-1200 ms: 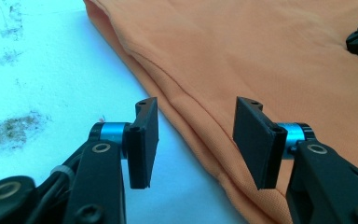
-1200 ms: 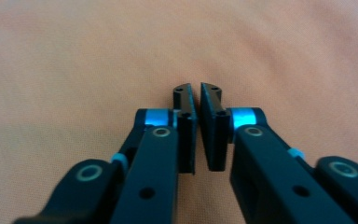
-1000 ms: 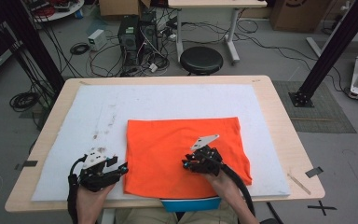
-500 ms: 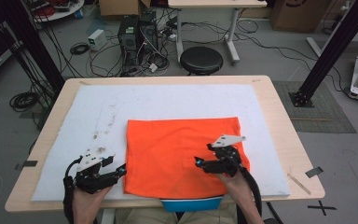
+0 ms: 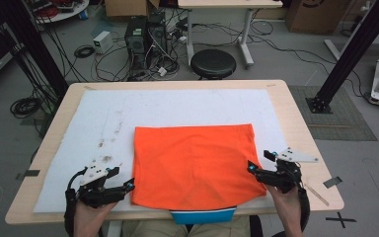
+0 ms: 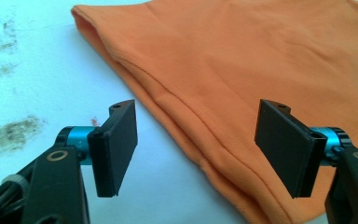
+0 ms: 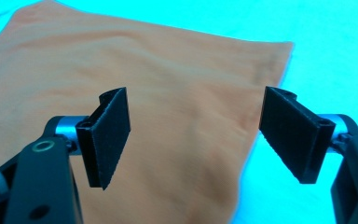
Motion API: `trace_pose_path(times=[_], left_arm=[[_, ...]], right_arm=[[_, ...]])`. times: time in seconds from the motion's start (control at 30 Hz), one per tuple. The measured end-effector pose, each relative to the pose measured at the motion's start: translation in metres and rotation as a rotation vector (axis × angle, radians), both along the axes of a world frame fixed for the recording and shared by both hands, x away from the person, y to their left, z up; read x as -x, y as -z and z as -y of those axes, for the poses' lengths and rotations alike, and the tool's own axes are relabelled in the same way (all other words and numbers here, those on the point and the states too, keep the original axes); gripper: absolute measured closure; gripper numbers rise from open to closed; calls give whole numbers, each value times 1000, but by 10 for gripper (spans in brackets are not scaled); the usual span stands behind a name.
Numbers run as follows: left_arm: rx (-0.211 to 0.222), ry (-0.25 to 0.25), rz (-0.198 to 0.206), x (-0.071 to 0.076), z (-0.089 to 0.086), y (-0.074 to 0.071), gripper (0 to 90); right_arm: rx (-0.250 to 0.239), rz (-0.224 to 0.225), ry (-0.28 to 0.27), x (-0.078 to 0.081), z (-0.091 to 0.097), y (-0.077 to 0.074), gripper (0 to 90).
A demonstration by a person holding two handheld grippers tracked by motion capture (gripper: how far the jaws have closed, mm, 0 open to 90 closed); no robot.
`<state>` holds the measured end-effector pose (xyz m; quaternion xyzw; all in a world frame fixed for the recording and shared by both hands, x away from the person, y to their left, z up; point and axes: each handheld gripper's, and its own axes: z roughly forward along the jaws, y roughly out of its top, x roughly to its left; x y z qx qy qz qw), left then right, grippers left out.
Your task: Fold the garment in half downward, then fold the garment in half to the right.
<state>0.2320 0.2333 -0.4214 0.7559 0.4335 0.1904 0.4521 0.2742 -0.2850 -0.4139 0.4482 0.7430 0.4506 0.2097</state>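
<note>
In the high view, the folded orange cloth (image 5: 195, 165) is lying flat on the white mat (image 5: 177, 106), its near edge reaching the table's front edge (image 5: 44, 213) just in front of you. You are holding your left gripper (image 5: 128, 186) just off the cloth's near-left corner and your right gripper (image 5: 251, 167) at the cloth's right edge, near its front corner. Both sets of jaws have just been opening, and nothing is pinched in either. In the left gripper view, your jaws are standing wide, one pad (image 6: 116, 147) over bare mat left of the cloth and the other pad (image 6: 284, 144) over the fabric, so the cloth's folded, seamed left edge (image 6: 168, 112) is running between them, with no contact visible. If you are going for another fold, it looks best to slide the lower pad right under that edge so you are catching every layer, not just the top one. In the right gripper view, your jaws are also spread wide and empty, hanging above the cloth's right side, with one pad (image 7: 109, 135) over the fabric and the other (image 7: 293, 133) over the mat beyond the cloth's edge (image 7: 265, 126). Try matching both hands at the same depth along the cloth before closing, so that the lift is starting evenly and the fabric is staying smooth.
</note>
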Motion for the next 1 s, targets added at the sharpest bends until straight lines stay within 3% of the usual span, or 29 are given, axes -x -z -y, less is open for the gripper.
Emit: trace_pose_path(times=[0.13, 0.3, 0.4, 0.77, 1.0], left_arm=[[-8, 4, 11, 5, 4, 1, 298], [-30, 13, 47, 8, 8, 0, 298], [-24, 14, 74, 9, 9, -3, 299], [-18, 27, 72, 10, 12, -1, 299], [11, 37, 83, 15, 14, 0, 299]], right_arm=[[-23, -5, 46, 7, 15, 3, 257], [-30, -14, 59, 10, 21, 5, 260], [-28, -18, 55, 10, 20, 5, 264], [-13, -14, 19, 7, 4, 5, 265], [-11, -10, 23, 5, 2, 5, 265]])
